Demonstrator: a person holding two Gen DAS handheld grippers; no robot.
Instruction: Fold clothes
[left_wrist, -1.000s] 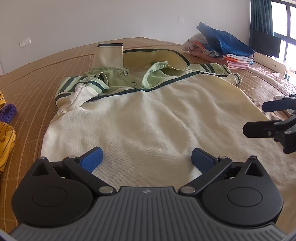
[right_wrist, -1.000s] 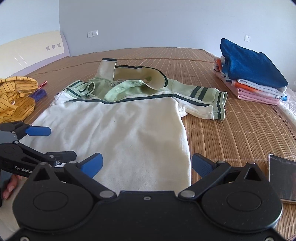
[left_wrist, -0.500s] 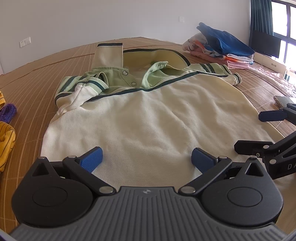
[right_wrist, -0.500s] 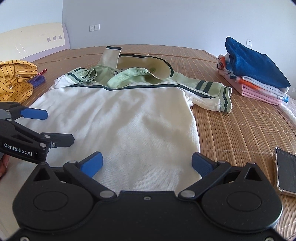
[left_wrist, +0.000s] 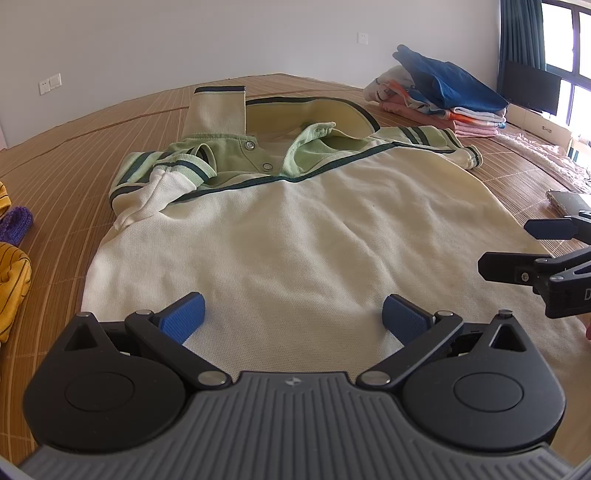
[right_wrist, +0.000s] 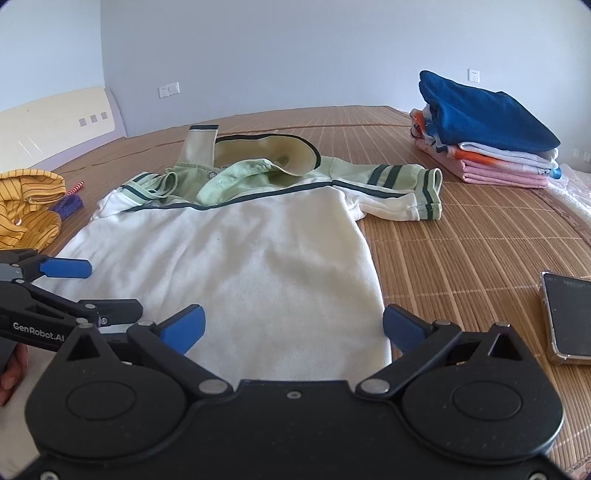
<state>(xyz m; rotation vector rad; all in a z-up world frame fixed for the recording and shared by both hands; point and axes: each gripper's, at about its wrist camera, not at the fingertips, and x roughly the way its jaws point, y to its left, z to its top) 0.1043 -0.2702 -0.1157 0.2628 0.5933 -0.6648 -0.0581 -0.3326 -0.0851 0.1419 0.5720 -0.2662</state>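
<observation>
A cream polo shirt (left_wrist: 295, 229) with light green shoulders, dark stripes and a big collar lies spread on the bamboo mat (left_wrist: 110, 147), hem nearest me. Its left sleeve is bunched over the chest. In the right wrist view the same shirt (right_wrist: 258, 258) has its other sleeve stretched out to the right. My left gripper (left_wrist: 293, 319) hovers open over the hem's middle. My right gripper (right_wrist: 293, 326) is open over the hem's right corner. Each gripper shows in the other's view, the right gripper (left_wrist: 517, 247) at the right edge and the left gripper (right_wrist: 99, 291) at the left edge.
A stack of folded clothes (right_wrist: 487, 136) topped by a blue garment sits at the back right. A phone (right_wrist: 569, 314) lies on the mat right of the shirt. A yellow striped garment (right_wrist: 29, 206) and a purple knitted item (right_wrist: 68, 203) lie to the left.
My right gripper has shifted forward and rightward along the hem, nearer the shirt's right corner. The left gripper has hardly moved. Both stay open.
</observation>
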